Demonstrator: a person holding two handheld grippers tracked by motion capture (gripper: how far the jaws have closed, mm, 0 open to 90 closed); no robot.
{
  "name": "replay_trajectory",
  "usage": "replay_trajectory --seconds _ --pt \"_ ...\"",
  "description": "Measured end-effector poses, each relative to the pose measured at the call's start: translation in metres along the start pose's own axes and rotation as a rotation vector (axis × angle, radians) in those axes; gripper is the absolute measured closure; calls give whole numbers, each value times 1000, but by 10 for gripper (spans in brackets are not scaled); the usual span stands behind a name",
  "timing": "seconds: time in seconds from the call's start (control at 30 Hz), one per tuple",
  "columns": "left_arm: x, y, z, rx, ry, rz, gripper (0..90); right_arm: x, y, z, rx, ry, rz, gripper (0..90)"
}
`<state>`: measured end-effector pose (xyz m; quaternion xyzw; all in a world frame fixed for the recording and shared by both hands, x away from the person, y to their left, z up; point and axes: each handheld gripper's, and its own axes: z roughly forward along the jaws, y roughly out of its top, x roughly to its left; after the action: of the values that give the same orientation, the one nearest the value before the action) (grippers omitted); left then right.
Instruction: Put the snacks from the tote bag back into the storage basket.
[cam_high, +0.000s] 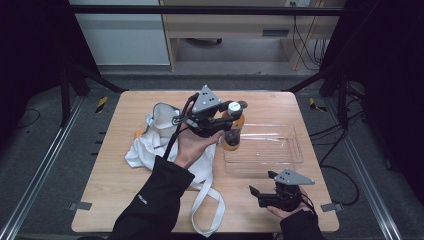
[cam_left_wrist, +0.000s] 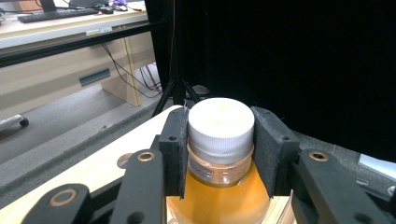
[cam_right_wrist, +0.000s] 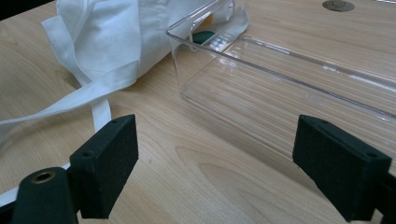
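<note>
Two black jaws of the left gripper (cam_left_wrist: 219, 149) press against the white cap (cam_left_wrist: 220, 125) of a bottle (cam_left_wrist: 219, 200) of orange liquid, one pad on each side of the cap, so this claw is clenched on the bottle at its top. From the high view the same bottle (cam_high: 233, 135) stands upright at the left end of a clear plastic tray (cam_high: 295, 152); whether it sits inside the tray or just at its wall cannot be told. The left gripper (cam_high: 232, 111) reaches it from the left, held in the person's left hand (cam_high: 192, 145), with a grey three-cornered plate on top.

Beside the tray, to its left, lies a crumpled white cloth bag (cam_high: 150, 142) with its long straps trailing toward the near edge of the wooden table (cam_high: 110, 190).

Near the table's front right, the right gripper (cam_high: 261, 183) rests in the person's right hand (cam_high: 287, 209), well apart from the bottle. Its jaws stand wide apart, released, with bare wood between them. The right gripper view looks past them (cam_right_wrist: 215, 168) to the tray (cam_right_wrist: 280, 93) and the bag (cam_right_wrist: 107, 37).
</note>
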<state>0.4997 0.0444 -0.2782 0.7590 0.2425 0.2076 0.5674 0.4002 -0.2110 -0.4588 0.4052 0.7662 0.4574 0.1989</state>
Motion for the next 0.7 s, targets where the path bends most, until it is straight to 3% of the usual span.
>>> replay_trajectory --seconds 0.7 --pt "-9 -14 27 39 -26 24 586 0 0 0 1 1 0 145"
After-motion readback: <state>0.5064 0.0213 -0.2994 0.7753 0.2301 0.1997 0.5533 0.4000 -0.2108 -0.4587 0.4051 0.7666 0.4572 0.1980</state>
